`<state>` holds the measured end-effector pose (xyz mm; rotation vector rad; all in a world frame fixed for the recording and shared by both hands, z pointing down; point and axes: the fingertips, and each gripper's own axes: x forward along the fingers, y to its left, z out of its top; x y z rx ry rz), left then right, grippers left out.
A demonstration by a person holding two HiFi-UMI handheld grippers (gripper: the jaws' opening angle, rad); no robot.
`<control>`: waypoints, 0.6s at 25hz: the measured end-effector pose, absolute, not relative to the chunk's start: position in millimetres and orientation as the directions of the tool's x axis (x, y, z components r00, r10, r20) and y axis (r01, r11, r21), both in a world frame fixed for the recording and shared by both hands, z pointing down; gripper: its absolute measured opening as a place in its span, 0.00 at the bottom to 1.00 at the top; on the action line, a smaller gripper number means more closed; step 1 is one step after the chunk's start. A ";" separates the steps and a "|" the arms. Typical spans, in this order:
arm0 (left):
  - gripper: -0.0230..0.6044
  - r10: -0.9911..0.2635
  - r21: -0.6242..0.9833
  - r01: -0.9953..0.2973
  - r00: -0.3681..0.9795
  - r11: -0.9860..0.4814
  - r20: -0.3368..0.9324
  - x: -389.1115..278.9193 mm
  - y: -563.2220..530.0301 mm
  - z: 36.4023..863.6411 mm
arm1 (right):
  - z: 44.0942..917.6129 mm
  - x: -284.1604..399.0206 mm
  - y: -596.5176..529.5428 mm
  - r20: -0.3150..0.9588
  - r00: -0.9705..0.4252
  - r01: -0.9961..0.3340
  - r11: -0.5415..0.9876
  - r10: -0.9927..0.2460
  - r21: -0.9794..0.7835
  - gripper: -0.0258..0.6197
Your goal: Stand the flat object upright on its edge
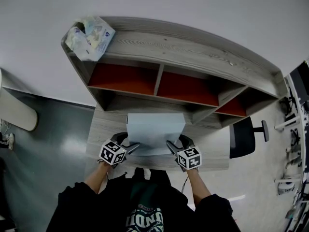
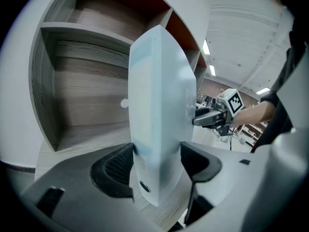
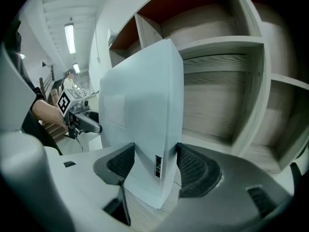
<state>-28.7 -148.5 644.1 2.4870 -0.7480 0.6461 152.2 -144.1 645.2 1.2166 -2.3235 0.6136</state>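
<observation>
Clamping box (image 1: 155, 125): L gripper (image 2: 155, 164), R gripper (image 3: 153, 164)

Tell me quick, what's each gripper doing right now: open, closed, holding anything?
Left gripper: closed on one end of the white box.
Right gripper: closed on the box's other end.

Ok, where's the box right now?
In the head view the box is at the middle of the desk, just in front of the shelf, held at its sides by the left gripper and right gripper.
</observation>
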 end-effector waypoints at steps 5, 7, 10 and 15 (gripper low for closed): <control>0.51 -0.387 0.258 -0.592 0.739 -0.764 0.551 -30.4 -140.1 644.5 | 644.2 152.3 -139.4 0.561 -0.512 -0.837 0.524 -0.651 -0.156 0.46; 0.51 -0.386 0.242 -0.585 0.740 -0.774 0.551 -31.3 -135.7 644.8 | 643.8 152.6 -136.0 0.558 -0.512 -0.835 0.532 -0.653 -0.144 0.46; 0.51 -0.382 0.225 -0.573 0.742 -0.788 0.551 -32.3 -129.7 644.5 | 643.0 152.7 -129.2 0.553 -0.511 -0.832 0.540 -0.657 -0.128 0.46; 0.51 -0.353 0.209 -0.539 0.751 -0.816 0.558 -32.4 -126.4 645.3 | 643.2 153.9 -120.4 0.537 -0.505 -0.838 0.534 -0.676 -0.115 0.46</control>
